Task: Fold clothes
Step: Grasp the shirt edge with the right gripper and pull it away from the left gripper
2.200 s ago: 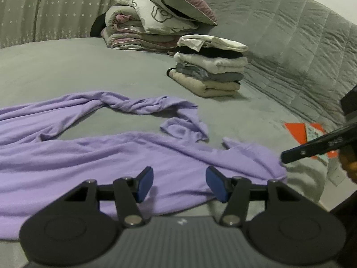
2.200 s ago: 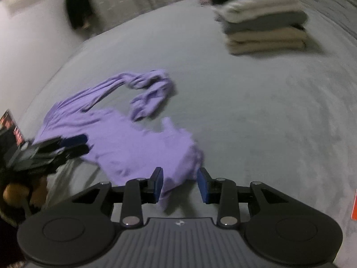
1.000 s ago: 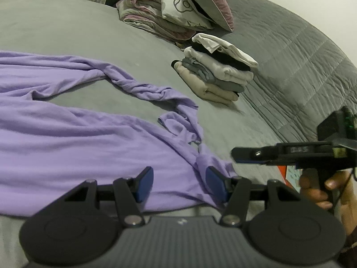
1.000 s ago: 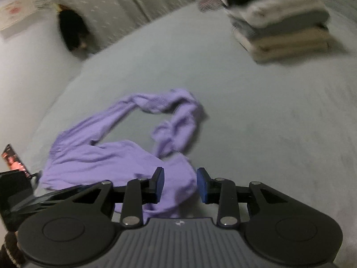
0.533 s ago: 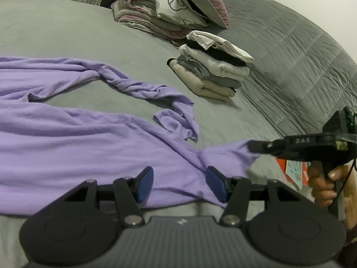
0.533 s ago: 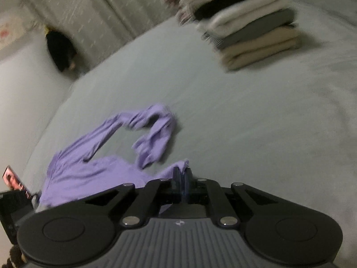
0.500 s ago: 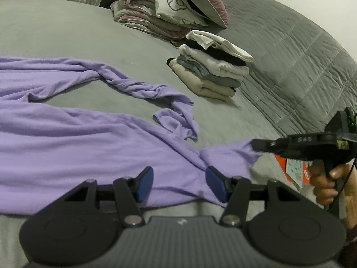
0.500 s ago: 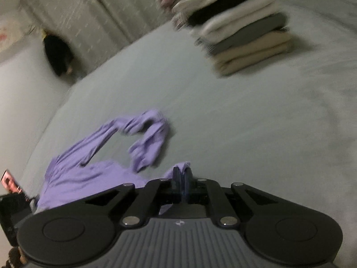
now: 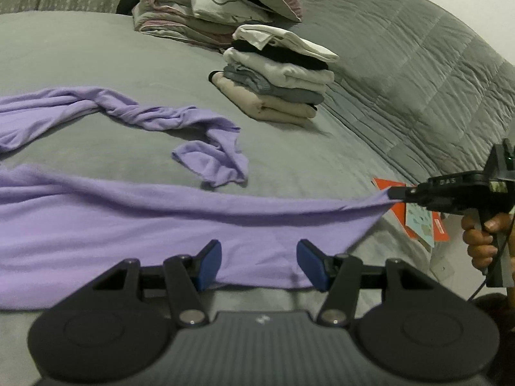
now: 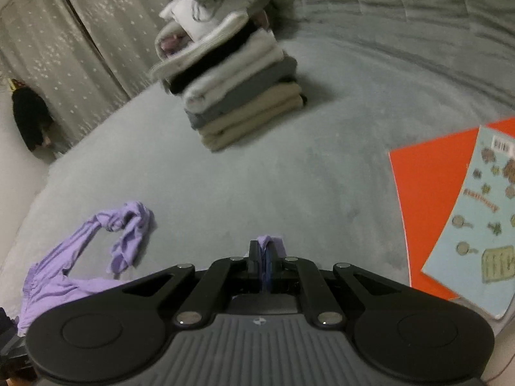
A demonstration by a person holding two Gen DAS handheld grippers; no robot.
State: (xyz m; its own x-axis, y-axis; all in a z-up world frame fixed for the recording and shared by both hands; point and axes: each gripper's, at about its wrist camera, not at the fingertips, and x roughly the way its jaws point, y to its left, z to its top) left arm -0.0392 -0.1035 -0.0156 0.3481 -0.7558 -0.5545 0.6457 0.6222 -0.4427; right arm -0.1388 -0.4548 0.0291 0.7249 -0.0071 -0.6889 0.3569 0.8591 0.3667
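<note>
While the right gripper [image 10: 264, 259] is clamped tight on a small corner of the purple garment [image 9: 128, 225], the main risk is that thin pinch slipping out: only a little tuft of fabric pokes past the closed pads in the right wrist view, and the cloth looks taut from that corner back across the bed [image 9: 96, 48], so a harder tug could pop it free or drag the whole piece off line. Second risk, the twisted sleeve [image 9: 180, 122] lies bunched and knotted on the near side of the folded stack [image 9: 276, 77], apart from it; if the body gets spread without untwisting that, the fold comes out lumpy. Pulling further toward the orange book [image 10: 431, 199] at the bed edge could also hang the corner off the mattress. Left gripper [image 9: 259, 265] has its jaws standing apart, holding nothing; garment hem lies right in front of and between its blue pads [image 9: 210, 262], not pinched as far as I can tell. Garment body lies on the side of the left gripper facing the folded stack, stretched out to the right gripper [image 9: 399, 193], which sits well clear of the stack near the book.
</note>
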